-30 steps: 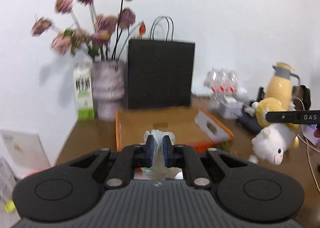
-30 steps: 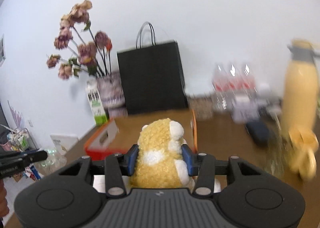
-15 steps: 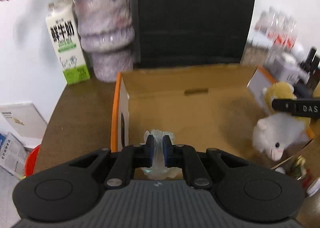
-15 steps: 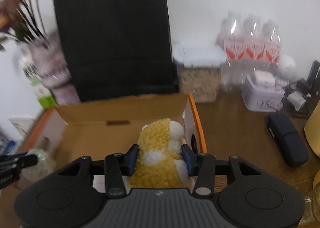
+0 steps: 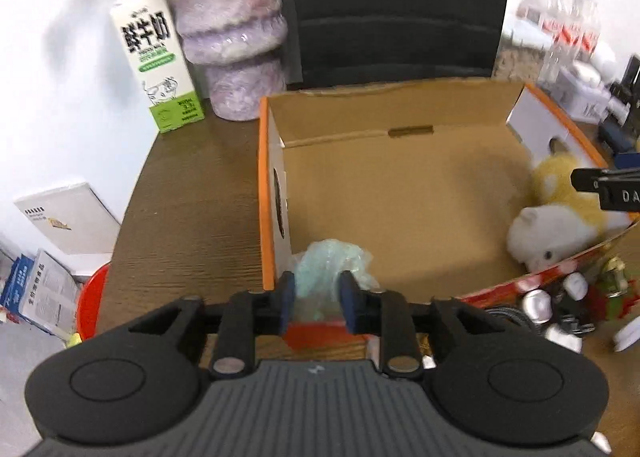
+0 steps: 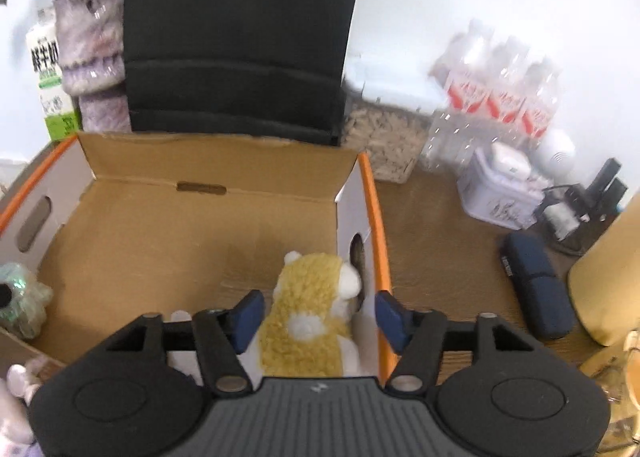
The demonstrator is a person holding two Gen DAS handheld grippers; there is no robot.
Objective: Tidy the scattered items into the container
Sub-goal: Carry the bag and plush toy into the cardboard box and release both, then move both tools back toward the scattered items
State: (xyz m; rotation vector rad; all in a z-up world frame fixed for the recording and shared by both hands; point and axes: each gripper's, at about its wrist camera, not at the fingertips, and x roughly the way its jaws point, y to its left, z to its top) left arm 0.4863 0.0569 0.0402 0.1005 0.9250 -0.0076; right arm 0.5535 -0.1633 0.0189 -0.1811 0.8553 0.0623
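An open cardboard box [image 5: 400,193] with orange rims stands on the brown table; it also shows in the right wrist view [image 6: 168,233]. My left gripper [image 5: 316,297] is over the box's near left corner, its jaws parted around a crumpled pale green plastic bag [image 5: 328,269], which also shows in the right wrist view [image 6: 20,297]. My right gripper [image 6: 316,313] is open over the box's right side. The yellow and white plush sheep [image 6: 312,317] lies between its spread fingers, inside the box against the right wall. The sheep also shows in the left wrist view [image 5: 556,221].
Behind the box stand a black paper bag [image 6: 240,37], a purple vase [image 5: 232,45] and a milk carton [image 5: 156,65]. On the right are water bottles [image 6: 500,93], a white tin [image 6: 500,193] and a dark blue case [image 6: 536,285]. Small figurines [image 5: 560,305] lie by the box's near right corner.
Both grippers moved forward and down over the box. The right gripper opened and let the sheep go into the box. The left jaws widened around the bag.
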